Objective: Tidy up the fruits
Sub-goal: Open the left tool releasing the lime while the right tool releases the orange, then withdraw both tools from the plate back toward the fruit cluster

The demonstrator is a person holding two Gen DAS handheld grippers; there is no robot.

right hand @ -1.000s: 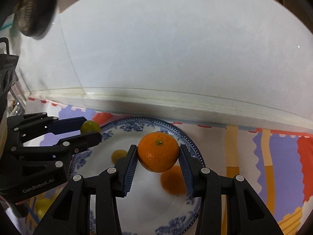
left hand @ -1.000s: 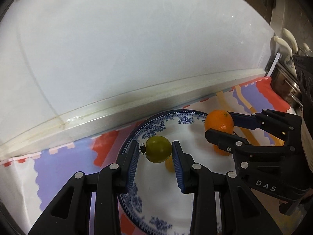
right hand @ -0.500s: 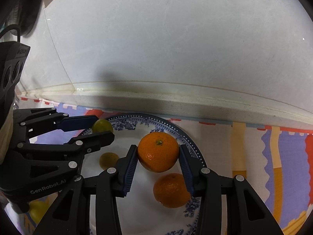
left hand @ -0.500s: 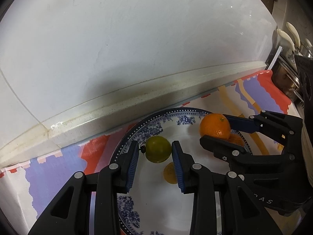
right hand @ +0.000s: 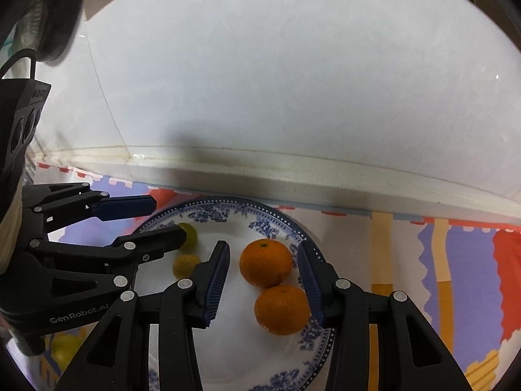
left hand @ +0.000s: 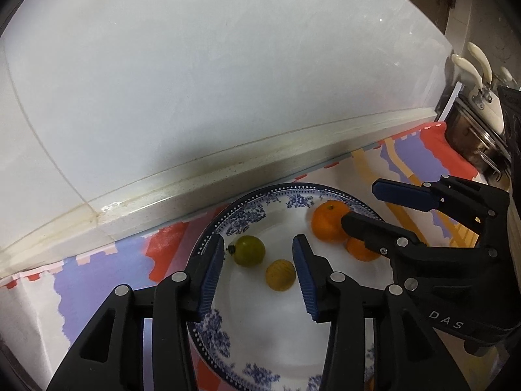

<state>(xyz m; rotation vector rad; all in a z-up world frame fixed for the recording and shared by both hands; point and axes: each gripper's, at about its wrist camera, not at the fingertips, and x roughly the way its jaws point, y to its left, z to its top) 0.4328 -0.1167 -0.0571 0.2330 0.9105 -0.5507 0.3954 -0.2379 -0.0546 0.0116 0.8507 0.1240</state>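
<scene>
A blue-and-white plate (left hand: pixel 228 224) (right hand: pixel 286 221) lies on a colourful cloth. On it rest a green fruit (left hand: pixel 249 250) (right hand: pixel 190 234), a small yellow fruit (left hand: pixel 280 275) (right hand: pixel 185 265) and two oranges (right hand: pixel 265 262) (right hand: pixel 281 309), also in the left wrist view (left hand: pixel 327 220) (left hand: pixel 358 249). My left gripper (left hand: pixel 259 254) is open over the plate, with the green and yellow fruits between its fingers, untouched. My right gripper (right hand: pixel 262 262) is open around the farther orange, not touching it.
A white wall with a stained ledge (left hand: pixel 195 182) runs behind the plate. A metal pot and white-handled utensils (left hand: pixel 472 97) stand at the far right. Another yellow-green fruit (right hand: pixel 65 348) lies on the cloth left of the plate.
Both grippers have opened. The green fruit and the orange have left the fingers and now rest on the plate. Both grippers came lower toward the plate.
</scene>
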